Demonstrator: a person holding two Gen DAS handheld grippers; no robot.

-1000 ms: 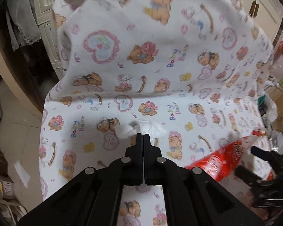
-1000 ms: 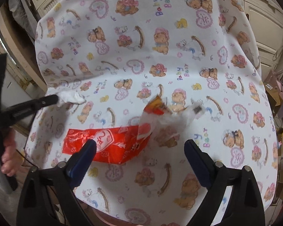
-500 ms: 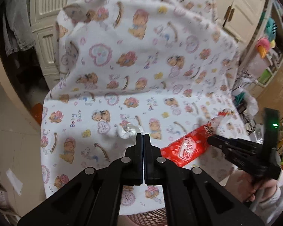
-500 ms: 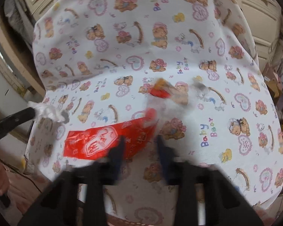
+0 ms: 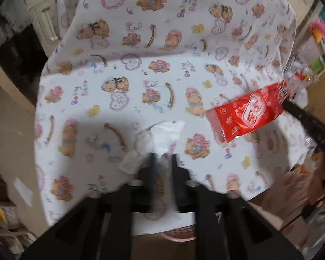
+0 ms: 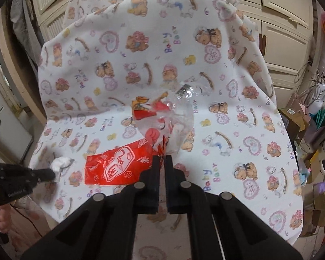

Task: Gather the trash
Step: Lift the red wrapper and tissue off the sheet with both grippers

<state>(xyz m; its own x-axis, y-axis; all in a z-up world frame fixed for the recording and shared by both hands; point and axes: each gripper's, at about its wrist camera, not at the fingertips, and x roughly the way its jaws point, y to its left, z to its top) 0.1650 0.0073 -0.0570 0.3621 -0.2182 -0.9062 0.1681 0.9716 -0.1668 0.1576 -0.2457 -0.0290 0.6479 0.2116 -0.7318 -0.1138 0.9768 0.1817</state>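
At the left, the left gripper (image 5: 162, 158) points steeply down at the bear-print cloth (image 5: 140, 69). Its jaws have just been opening and now stand slightly apart, with the crumpled white tissue (image 5: 160, 136) at their tips; the blur hides whether the pads still press it. In the right wrist view the tissue sits at the tip of that gripper, near the cloth's left edge. To the right, the right gripper (image 6: 161, 162) tilts down, jaws closed tight on the red snack wrapper (image 6: 119, 166), pinching it where the red print meets its clear crinkled end (image 6: 179, 117). The wrapper hangs leftward, lifted off the cloth.
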